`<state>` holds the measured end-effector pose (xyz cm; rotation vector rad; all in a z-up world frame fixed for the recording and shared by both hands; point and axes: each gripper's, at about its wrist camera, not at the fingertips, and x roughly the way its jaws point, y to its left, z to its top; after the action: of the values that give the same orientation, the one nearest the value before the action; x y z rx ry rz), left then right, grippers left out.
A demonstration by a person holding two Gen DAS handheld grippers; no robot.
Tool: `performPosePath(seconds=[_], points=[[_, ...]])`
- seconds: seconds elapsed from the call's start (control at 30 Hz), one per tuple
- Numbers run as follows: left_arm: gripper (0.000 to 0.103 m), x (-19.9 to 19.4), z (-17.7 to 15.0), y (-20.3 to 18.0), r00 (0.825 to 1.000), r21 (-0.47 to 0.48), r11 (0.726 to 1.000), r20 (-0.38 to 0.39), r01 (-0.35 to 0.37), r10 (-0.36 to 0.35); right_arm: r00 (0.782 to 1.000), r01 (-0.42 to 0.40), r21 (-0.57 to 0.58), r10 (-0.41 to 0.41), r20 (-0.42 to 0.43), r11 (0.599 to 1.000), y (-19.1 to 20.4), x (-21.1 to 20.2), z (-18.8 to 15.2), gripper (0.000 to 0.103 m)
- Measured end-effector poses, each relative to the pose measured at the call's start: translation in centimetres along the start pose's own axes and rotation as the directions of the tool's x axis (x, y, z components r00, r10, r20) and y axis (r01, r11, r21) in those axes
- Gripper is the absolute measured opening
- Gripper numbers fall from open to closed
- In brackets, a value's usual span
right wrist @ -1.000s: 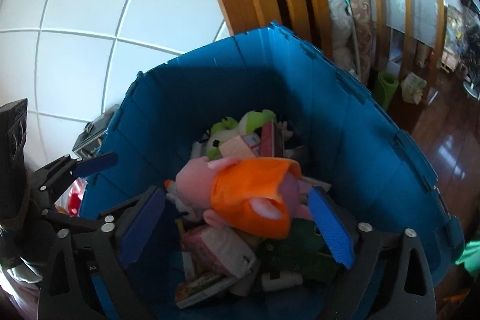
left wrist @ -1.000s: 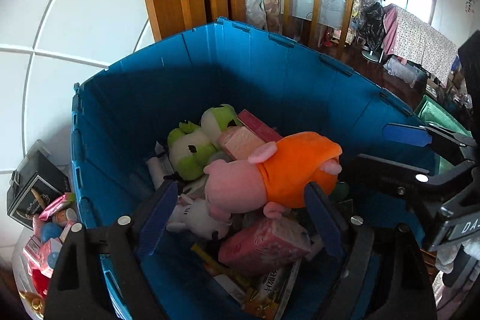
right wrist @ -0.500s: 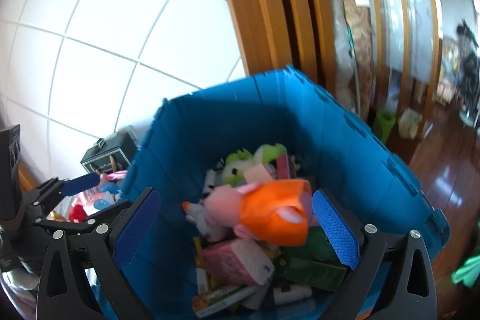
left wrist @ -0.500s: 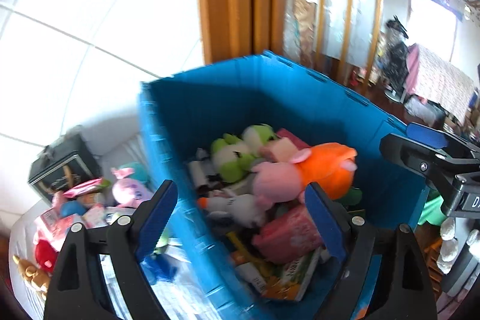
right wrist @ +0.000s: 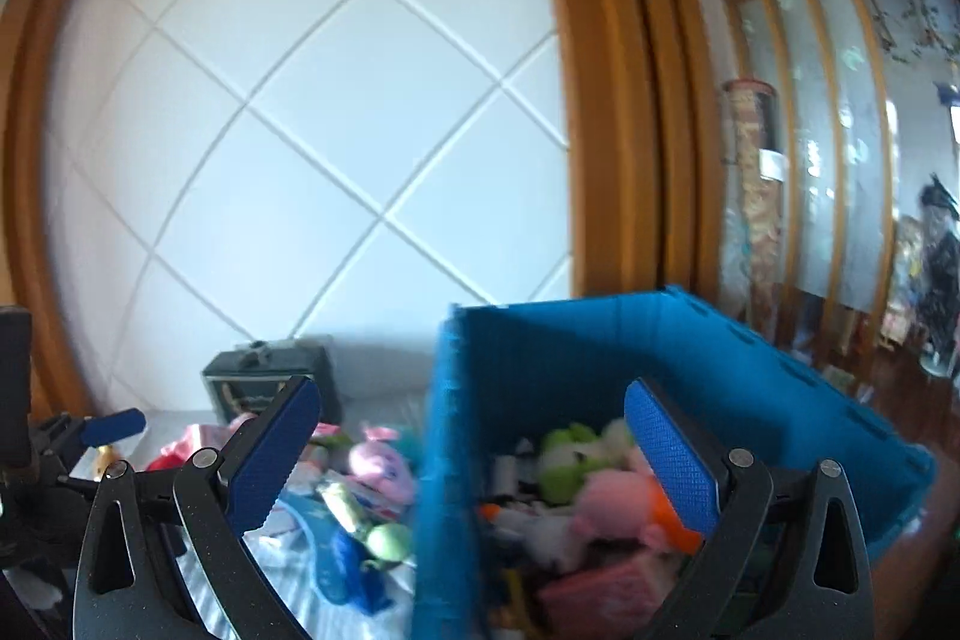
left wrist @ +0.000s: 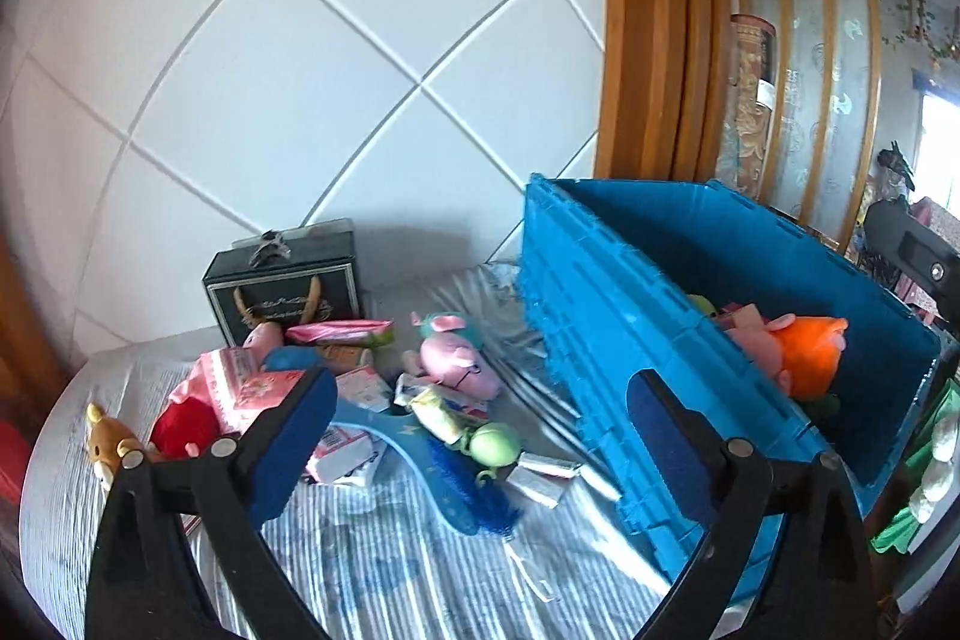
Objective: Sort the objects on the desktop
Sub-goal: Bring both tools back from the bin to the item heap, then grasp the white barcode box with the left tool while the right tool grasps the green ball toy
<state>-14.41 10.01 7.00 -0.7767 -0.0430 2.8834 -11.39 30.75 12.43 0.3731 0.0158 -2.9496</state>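
A blue plastic crate [left wrist: 606,316] stands on the right of a striped cloth; it also shows in the right wrist view [right wrist: 456,460]. Inside lie a pink pig plush in an orange dress [left wrist: 798,352], a green frog plush [right wrist: 567,460] and boxes. Left of the crate loose items lie on the cloth: a pink plush [left wrist: 459,364], a green ball toy [left wrist: 495,445], a blue brush [left wrist: 474,484], a red plush [left wrist: 180,427], a small bear [left wrist: 105,439] and packets. My left gripper [left wrist: 480,448] is open and empty above these items. My right gripper [right wrist: 474,454] is open and empty over the crate's left wall.
A black gift box [left wrist: 282,289] stands at the back against the white panelled wall [left wrist: 300,70]. A wooden door frame [left wrist: 654,16] and a slatted screen rise behind the crate. The cloth's front part [left wrist: 390,568] holds nothing.
Both grippers have swung left and pulled back from over the crate's inside. The left one now faces the loose items on the cloth. The pig plush stays in the crate.
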Motion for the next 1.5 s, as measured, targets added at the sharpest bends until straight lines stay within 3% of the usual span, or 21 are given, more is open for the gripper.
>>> performPosePath(seconds=[0.13,0.4,0.6,0.77,0.87,1.0,1.17,1.23,1.3,1.4,1.5], points=[[0.099,0.9,-2.5,6.6,0.996,-0.048,0.997,-0.055,-0.067,0.064,0.993,-0.108,-0.067,0.104,-0.052,0.992,5.8,2.3,-1.0,0.103],[0.099,3.5,-8.7,19.6,0.964,-0.093,0.977,-0.203,-0.192,0.17,0.961,-0.203,-0.103,0.178,-0.21,0.974,12.4,8.4,-5.0,0.103],[0.099,6.0,-14.3,27.8,0.914,-0.08,0.954,-0.318,-0.289,0.25,0.924,-0.2,-0.06,0.168,-0.344,0.978,13.7,13.4,-10.0,0.103],[0.098,9.5,-17.7,32.3,0.876,-0.065,0.944,-0.399,-0.322,0.271,0.883,-0.171,-0.087,0.113,-0.456,0.981,14.7,18.4,-14.3,0.103],[0.081,12.2,-19.0,34.2,0.851,-0.088,0.943,-0.464,-0.32,0.246,0.854,-0.139,-0.072,0.083,-0.514,0.988,14.4,21.6,-16.4,0.103],[0.073,15.8,-19.9,34.8,0.827,-0.06,0.95,-0.51,-0.308,0.236,0.784,-0.1,-0.025,0.063,-0.617,0.995,13.2,26.1,-19.5,0.103],[0.054,19.9,-20.8,35.3,0.801,-0.064,0.959,-0.567,-0.276,0.193,0.726,-0.008,-0.036,-0.018,-0.687,0.999,11.3,30.7,-22.1,0.102],[0.047,21.4,-21.3,35.3,0.788,-0.064,0.963,-0.591,-0.261,0.174,0.706,0.019,-0.022,-0.03,-0.707,1.0,10.3,32.5,-23.0,0.09],[0.046,22.7,-21.9,35.4,0.771,-0.067,0.961,-0.613,-0.268,0.172,0.695,0.041,-0.032,-0.051,-0.718,0.999,9.8,33.9,-23.8,0.084],[0.046,23.5,-21.7,35.4,0.783,-0.097,0.961,-0.603,-0.261,0.152,0.664,0.058,-0.015,-0.05,-0.746,0.998,9.1,35.9,-24.9,0.084],[0.033,23.7,-21.5,34.8,0.785,-0.108,0.962,-0.604,-0.251,0.137,0.64,0.064,-0.014,-0.052,-0.767,0.998,8.7,37.4,-26.2,0.08]])
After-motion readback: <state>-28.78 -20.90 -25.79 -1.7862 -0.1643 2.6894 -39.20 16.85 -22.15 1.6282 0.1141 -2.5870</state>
